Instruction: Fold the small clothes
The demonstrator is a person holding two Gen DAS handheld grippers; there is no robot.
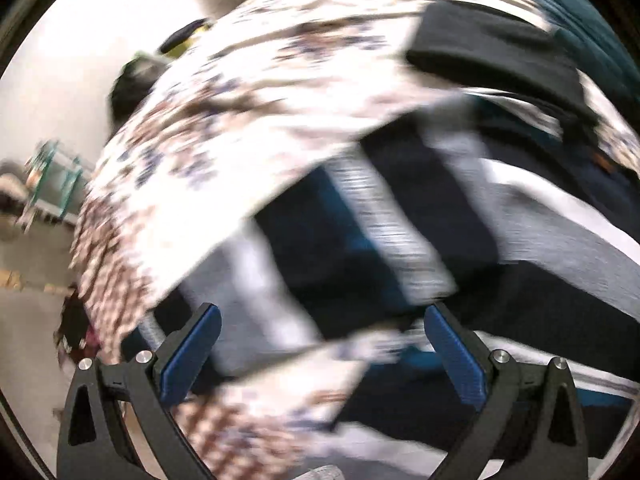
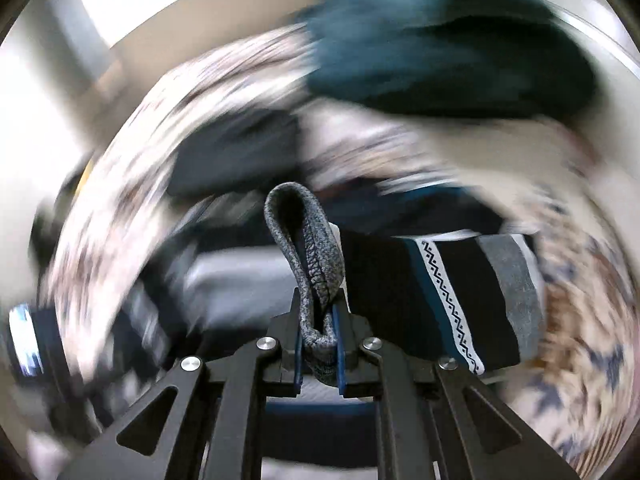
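Observation:
My right gripper [image 2: 318, 320] is shut on the grey knitted cuff [image 2: 308, 240] of a sock. The sock's black body with a white zigzag band and grey stripe [image 2: 448, 292] hangs to the right of the fingers. My left gripper [image 1: 320, 336] is open and empty, its blue pads [image 1: 192, 356] wide apart above a blurred pile of dark and grey striped clothes [image 1: 400, 232]. The pile lies on a floral sheet [image 1: 224, 120]. Both views are motion-blurred.
A dark teal garment [image 2: 440, 48] lies at the far side of the floral sheet [image 2: 120, 200]. A black folded item [image 1: 492, 60] rests on the sheet. A teal rack [image 1: 52, 184] and floor show at the far left.

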